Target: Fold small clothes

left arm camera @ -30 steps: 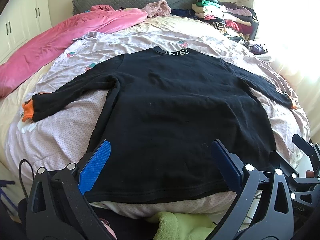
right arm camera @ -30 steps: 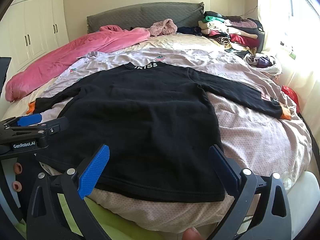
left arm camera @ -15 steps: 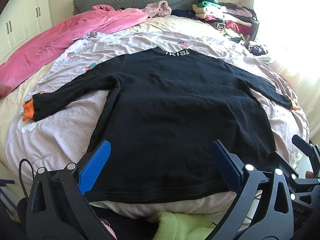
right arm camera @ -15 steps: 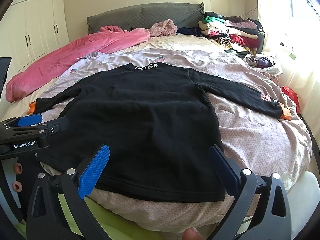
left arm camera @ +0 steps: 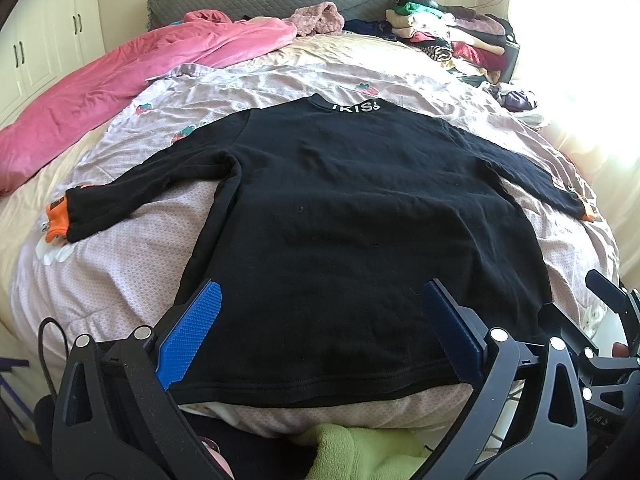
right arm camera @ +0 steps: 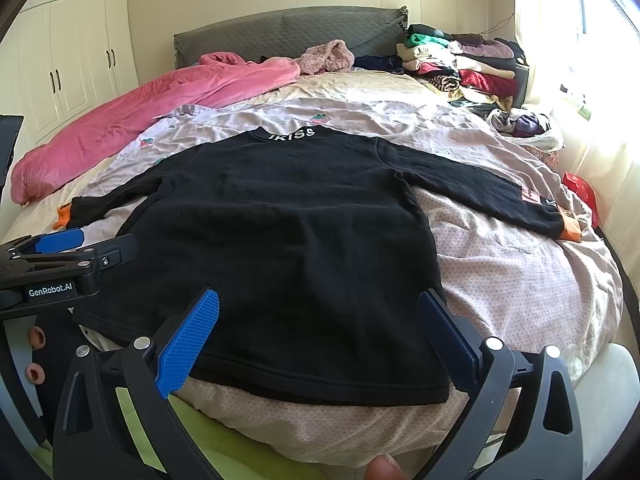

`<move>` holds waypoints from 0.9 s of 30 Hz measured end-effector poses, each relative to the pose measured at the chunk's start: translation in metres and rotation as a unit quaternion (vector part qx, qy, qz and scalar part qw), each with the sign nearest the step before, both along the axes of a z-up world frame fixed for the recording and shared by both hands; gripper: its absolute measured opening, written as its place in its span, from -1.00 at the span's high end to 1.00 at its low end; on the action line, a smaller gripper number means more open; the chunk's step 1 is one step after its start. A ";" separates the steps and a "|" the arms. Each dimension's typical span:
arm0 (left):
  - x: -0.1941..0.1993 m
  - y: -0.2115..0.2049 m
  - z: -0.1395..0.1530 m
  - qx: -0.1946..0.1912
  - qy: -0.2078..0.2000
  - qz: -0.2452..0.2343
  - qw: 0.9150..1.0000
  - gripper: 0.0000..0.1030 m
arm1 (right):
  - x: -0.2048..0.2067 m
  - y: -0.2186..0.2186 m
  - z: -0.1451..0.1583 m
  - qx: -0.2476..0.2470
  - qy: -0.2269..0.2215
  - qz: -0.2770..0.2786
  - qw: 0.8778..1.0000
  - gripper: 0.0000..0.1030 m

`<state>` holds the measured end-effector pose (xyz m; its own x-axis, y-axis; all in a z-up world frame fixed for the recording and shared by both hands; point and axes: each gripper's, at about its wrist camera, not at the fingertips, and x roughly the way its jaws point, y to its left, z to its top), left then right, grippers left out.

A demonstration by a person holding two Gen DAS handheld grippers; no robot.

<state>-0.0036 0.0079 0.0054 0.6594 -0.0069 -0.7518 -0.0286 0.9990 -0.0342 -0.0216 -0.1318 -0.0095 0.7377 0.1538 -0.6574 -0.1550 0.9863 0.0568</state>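
A black long-sleeved sweater [left arm camera: 352, 224] lies spread flat on the bed, collar with white letters at the far end, hem near me, both sleeves stretched out with orange cuffs. It also shows in the right wrist view [right arm camera: 288, 240]. My left gripper [left arm camera: 320, 312] is open and empty, hovering over the hem's left half. My right gripper [right arm camera: 318, 320] is open and empty above the hem's right part. The left gripper also shows at the left edge of the right wrist view [right arm camera: 68, 252].
The bed [left arm camera: 120, 256] has a pale pink patterned cover. A pink duvet [left arm camera: 120, 80] lies at the far left. A stack of folded clothes [right arm camera: 460, 64] sits at the far right corner. A green cloth [left arm camera: 360, 452] lies below the bed edge.
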 end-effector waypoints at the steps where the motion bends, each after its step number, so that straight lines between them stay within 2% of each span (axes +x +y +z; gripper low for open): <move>1: 0.000 0.000 0.000 0.000 0.000 0.000 1.000 -0.83 | 0.000 0.000 0.000 0.000 0.000 0.000 1.000 -0.92; 12: 0.007 0.002 -0.003 -0.001 0.004 0.002 1.000 -0.83 | 0.011 -0.001 0.004 -0.007 -0.001 -0.009 1.000 -0.92; 27: 0.059 -0.005 0.011 0.000 -0.004 0.003 1.000 -0.83 | 0.051 -0.013 0.022 -0.021 -0.021 -0.028 0.999 -0.92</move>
